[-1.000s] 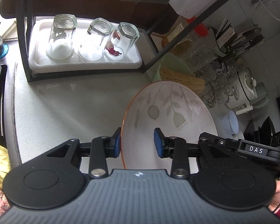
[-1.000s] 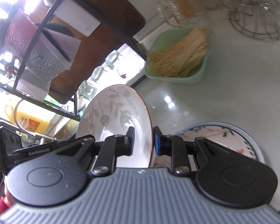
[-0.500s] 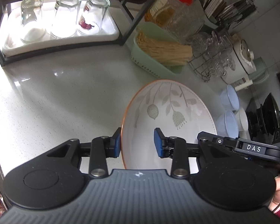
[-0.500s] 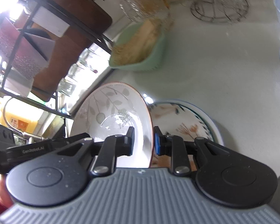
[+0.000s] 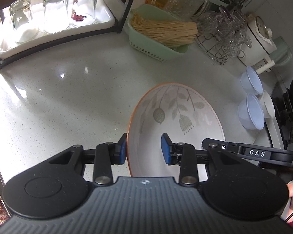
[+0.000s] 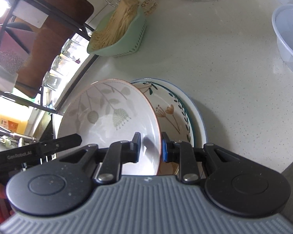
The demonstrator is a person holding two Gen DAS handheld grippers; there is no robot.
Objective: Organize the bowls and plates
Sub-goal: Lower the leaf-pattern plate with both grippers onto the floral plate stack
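A white deep plate with grey leaf prints and an orange rim [image 5: 175, 117] hangs tilted above the counter, held from both sides. My left gripper [image 5: 143, 152] is shut on its near left rim, one pad outside and one inside. My right gripper [image 6: 150, 148] is shut on the opposite rim of the same plate [image 6: 111, 113]. In the right wrist view, just behind and under the held plate, a flower-painted plate [image 6: 171, 115] lies on a blue-rimmed plate [image 6: 200, 120] on the counter. The left wrist view hides that stack.
A black rack holds a white tray with three upturned glasses [image 5: 54, 11] at the back left. A green basket of pale sticks [image 5: 162, 33], a wire stand of glassware [image 5: 222, 33], pale blue plastic bowls [image 5: 251, 115] and a stove [image 5: 289, 105] lie to the right.
Both grippers carried the leaf plate across the counter away from the glass rack and lower. It now hangs right over the flower plate stack, which has come into fuller view.
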